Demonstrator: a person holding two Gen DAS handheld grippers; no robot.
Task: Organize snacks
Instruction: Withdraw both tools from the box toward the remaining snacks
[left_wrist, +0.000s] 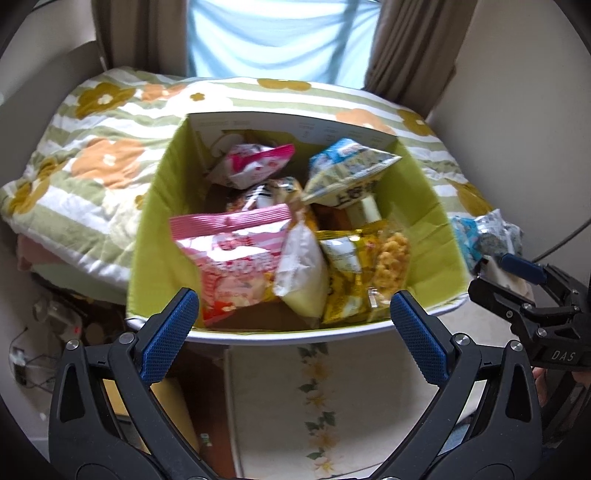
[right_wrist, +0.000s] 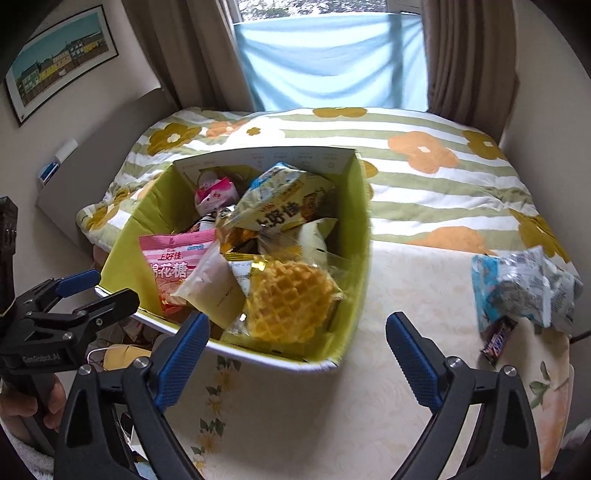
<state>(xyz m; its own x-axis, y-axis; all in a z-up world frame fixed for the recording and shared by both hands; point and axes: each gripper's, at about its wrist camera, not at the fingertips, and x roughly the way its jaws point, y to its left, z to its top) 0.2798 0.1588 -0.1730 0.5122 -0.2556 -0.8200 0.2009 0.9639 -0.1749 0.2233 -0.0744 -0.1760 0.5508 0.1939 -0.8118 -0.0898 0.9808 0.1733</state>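
Observation:
A green-lined open box stands on the bed and holds several snack bags: a pink marshmallow bag, a waffle pack, a blue-and-yellow bag. Outside the box to its right lie a blue-and-silver bag and a chocolate bar. My left gripper is open and empty at the box's near rim. My right gripper is open and empty, near the box's right front corner.
A flowered striped quilt covers the far bed. A cream floral cloth lies under the box. Curtains and a window are behind. A picture hangs on the left wall. Clutter lies on the floor at left.

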